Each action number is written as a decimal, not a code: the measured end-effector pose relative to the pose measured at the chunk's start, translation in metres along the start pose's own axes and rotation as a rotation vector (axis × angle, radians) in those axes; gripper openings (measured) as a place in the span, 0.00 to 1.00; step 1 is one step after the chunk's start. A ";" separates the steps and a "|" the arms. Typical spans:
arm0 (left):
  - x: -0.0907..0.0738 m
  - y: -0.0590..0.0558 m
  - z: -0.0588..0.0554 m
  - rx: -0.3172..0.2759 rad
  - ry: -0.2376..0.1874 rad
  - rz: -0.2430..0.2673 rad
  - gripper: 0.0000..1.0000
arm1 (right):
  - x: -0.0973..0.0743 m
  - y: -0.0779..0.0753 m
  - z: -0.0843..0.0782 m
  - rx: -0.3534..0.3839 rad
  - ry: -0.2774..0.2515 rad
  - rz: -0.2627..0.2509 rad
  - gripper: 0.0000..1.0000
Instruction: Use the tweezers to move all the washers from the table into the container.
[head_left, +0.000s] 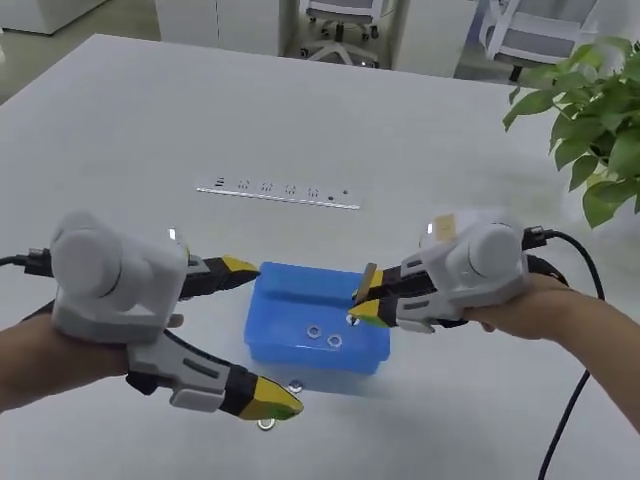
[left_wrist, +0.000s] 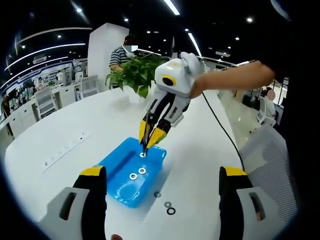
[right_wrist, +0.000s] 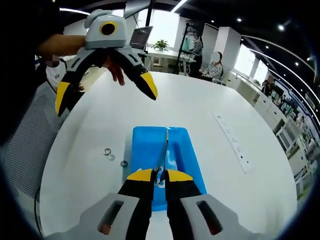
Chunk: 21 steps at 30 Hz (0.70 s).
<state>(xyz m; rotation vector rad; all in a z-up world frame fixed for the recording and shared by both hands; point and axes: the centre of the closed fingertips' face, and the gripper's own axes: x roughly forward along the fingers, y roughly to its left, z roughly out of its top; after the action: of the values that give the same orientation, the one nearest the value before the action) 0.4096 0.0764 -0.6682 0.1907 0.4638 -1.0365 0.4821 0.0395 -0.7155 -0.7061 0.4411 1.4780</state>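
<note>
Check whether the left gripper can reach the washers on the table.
Probably yes: the left gripper is open and empty, and the washers lie on bare table just ahead, beside the container, with nothing between.

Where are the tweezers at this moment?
In the right gripper view, the tweezers are held in the tongs of the right gripper, above the blue container.
</note>
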 end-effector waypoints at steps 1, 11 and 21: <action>0.001 0.000 0.001 0.004 0.001 -0.005 0.99 | 0.002 -0.001 -0.002 0.007 0.000 0.003 0.09; 0.014 0.011 0.008 0.025 -0.007 -0.015 0.96 | 0.019 -0.003 -0.018 0.034 0.014 0.009 0.09; 0.030 0.027 0.015 0.045 -0.012 -0.030 0.83 | 0.030 -0.006 -0.028 0.052 0.024 0.009 0.09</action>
<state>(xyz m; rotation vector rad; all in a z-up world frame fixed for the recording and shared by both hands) 0.4498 0.0606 -0.6699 0.2181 0.4334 -1.0779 0.4941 0.0438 -0.7551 -0.6821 0.4993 1.4626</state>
